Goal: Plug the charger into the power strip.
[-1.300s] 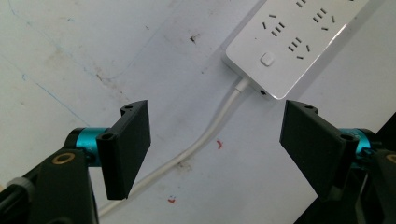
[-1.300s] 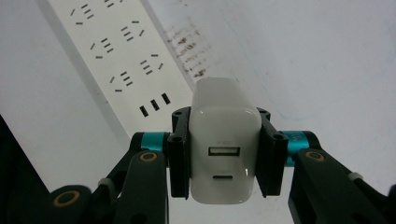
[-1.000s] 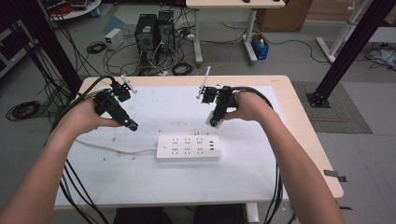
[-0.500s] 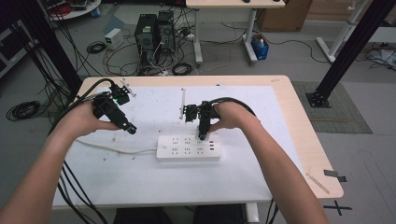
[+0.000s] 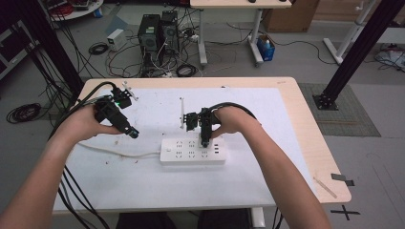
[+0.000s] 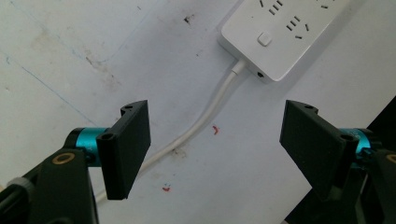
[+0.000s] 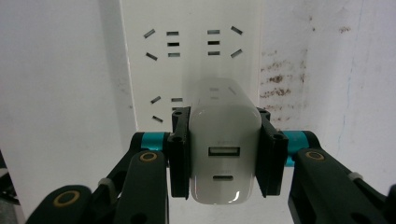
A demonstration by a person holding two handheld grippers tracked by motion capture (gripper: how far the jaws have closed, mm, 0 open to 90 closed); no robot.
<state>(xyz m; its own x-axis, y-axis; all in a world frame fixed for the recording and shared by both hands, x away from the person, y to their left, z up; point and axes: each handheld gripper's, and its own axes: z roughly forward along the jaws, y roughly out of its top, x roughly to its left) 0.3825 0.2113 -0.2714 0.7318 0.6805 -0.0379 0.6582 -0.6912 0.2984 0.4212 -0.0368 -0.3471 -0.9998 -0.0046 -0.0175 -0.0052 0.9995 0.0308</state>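
A white power strip [image 5: 192, 151] lies flat on the white table mat, its cord [image 5: 114, 151] trailing left. My right gripper [image 5: 204, 141] points straight down over the strip's right half. In the right gripper view it [image 7: 224, 156] is shut on a white USB charger [image 7: 224, 149], whose two ports face the camera, held just above the strip's sockets [image 7: 191, 46]. My left gripper [image 5: 131, 132] hovers left of the strip. Its jaws stand wide apart in the left gripper view [image 6: 215, 149], with nothing between them, above the cord [image 6: 205, 116] and the strip's switch end [image 6: 280, 37].
The wooden table edge [image 5: 315, 143] runs to the right of the mat. Black cables trail from both grippers off the table's left and front. A small white stick [image 5: 181, 113] stands behind the right gripper. Computers and cables sit on the floor beyond the table.
My right gripper has moved left and down from the table's right middle, with the charger in it, until it stands over the power strip. The left gripper has barely shifted.
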